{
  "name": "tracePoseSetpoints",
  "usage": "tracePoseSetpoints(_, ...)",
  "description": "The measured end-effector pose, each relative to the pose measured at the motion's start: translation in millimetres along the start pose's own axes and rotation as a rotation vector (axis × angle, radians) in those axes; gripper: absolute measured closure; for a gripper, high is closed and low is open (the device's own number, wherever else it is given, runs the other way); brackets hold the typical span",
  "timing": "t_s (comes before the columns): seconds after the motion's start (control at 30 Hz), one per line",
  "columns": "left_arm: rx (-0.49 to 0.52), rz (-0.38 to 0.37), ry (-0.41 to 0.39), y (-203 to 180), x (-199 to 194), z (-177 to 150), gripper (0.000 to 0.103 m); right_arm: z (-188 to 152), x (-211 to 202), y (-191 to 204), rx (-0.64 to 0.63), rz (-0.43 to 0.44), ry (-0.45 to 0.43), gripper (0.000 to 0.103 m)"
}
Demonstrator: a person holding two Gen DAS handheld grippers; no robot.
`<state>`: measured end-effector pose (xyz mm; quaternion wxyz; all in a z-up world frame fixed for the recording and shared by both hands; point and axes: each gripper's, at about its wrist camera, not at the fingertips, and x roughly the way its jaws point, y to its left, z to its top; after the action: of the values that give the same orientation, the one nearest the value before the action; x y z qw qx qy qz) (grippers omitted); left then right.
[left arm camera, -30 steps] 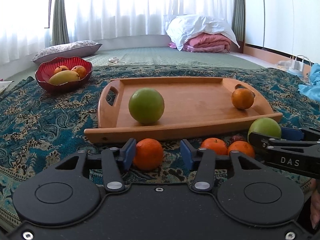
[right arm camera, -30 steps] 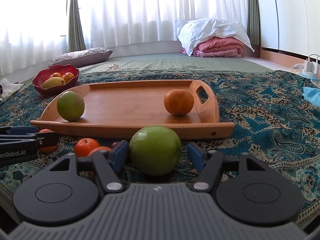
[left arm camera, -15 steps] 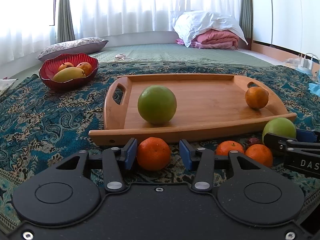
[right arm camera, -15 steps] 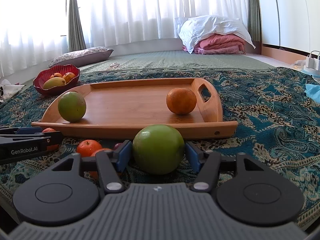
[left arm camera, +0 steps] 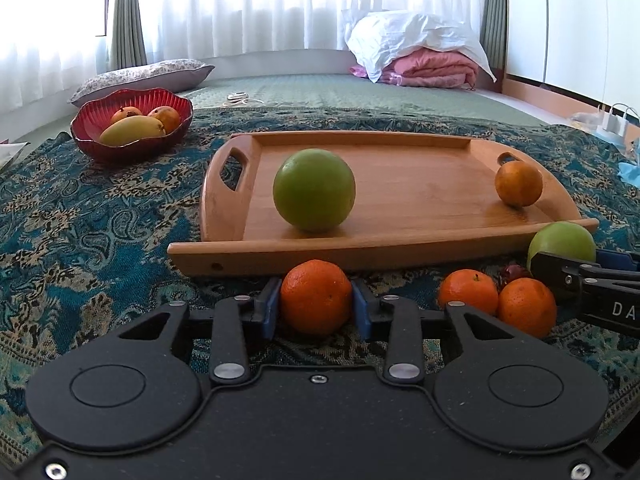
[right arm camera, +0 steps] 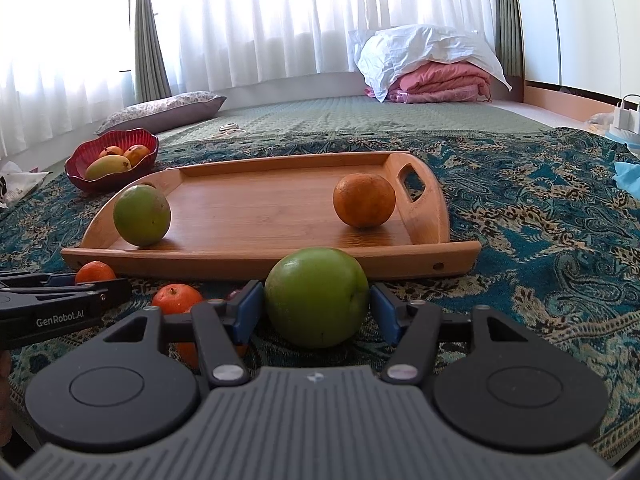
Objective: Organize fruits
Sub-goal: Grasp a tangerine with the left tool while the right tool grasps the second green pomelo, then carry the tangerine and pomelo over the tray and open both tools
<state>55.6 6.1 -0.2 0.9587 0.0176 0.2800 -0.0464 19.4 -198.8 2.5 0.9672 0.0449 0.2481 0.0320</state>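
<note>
My left gripper [left arm camera: 316, 304] is shut on an orange [left arm camera: 316, 297] on the patterned cloth, just in front of the wooden tray [left arm camera: 400, 236]. My right gripper [right arm camera: 317, 306] is shut on a green apple [right arm camera: 317, 296], also in front of the tray [right arm camera: 260, 258]. The tray holds a second green apple [left arm camera: 314, 190] at its left and an orange [left arm camera: 518, 183] at its right. Two more oranges [left arm camera: 468, 292] lie on the cloth between the grippers.
A red bowl [left arm camera: 130, 144] with a mango and other fruit stands at the back left on the cloth. A small dark red fruit [left arm camera: 513, 271] lies behind the loose oranges. Pillows and folded bedding lie far behind.
Both grippers have closed in onto their fruit: the left jaws now touch the orange and the right jaws touch the green apple. The views have shifted slightly.
</note>
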Motion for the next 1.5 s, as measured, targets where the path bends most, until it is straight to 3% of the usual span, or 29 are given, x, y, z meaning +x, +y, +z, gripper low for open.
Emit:
tracePoseSetpoints(0.3,0.027,-0.003,-0.070,-5.9,-16.9,6.7,0.069,3.0,1.3,-0.4,0.023,-0.004,-0.008,0.043)
tracePoseSetpoints(0.53,0.032,-0.021,-0.170,-8.0,-32.9,15.1,0.069,12.0,-10.5,-1.0,0.028,-0.025,-0.081,0.043)
tracePoseSetpoints(0.73,0.045,-0.025,-0.168,-9.0,-33.9,27.2,0.069,29.7,-11.3,-7.1,0.032,-0.025,-0.108,0.043)
tracePoseSetpoints(0.97,0.034,-0.021,-0.154,1.8,-20.5,67.1,0.069,66.7,-2.7,-20.1,0.025,-0.019,-0.125,0.042)
tracePoseSetpoints(1.1,-0.016,-0.056,-0.118,13.3,-0.3,96.9,0.069,97.3,16.4,-37.3,0.103,0.036,-0.067,0.042)
tracePoseSetpoints(1.23,-0.101,-0.103,-0.005,29.7,35.9,121.2,0.069,121.2,44.0,-47.8,0.132,0.047,0.011,0.042)
tracePoseSetpoints(1.33,-0.101,-0.096,0.070,34.0,60.5,131.2,0.069,133.4,63.3,-48.1,0.103,0.038,0.059,0.042)
tracePoseSetpoints(1.5,-0.080,-0.082,0.126,34.4,89.5,142.1,0.069,137.8,96.8,-49.4,0.104,0.044,0.160,0.042)
